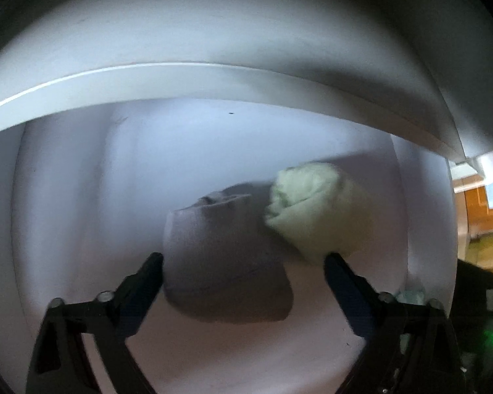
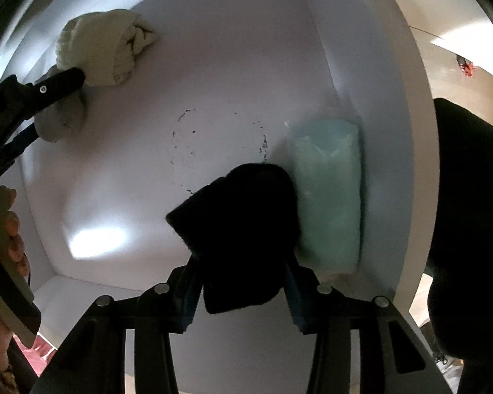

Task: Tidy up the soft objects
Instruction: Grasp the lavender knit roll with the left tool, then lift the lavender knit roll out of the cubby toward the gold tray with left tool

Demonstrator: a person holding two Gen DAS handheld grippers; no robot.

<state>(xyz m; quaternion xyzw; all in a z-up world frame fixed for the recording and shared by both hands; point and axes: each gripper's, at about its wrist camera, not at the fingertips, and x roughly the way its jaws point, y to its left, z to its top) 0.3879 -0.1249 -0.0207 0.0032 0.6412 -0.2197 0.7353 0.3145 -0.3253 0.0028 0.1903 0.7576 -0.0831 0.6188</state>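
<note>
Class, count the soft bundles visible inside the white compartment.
4: cream bundle far left, grey bundle beside it, black bundle in right gripper's jaws, teal bundle against right wall. More may be hidden.

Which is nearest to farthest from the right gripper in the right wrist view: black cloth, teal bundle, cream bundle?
1. Black cloth: clamped in the right gripper.
2. Teal bundle: just right, against the shelf wall.
3. Cream bundle: far upper left, by the left gripper.
</note>
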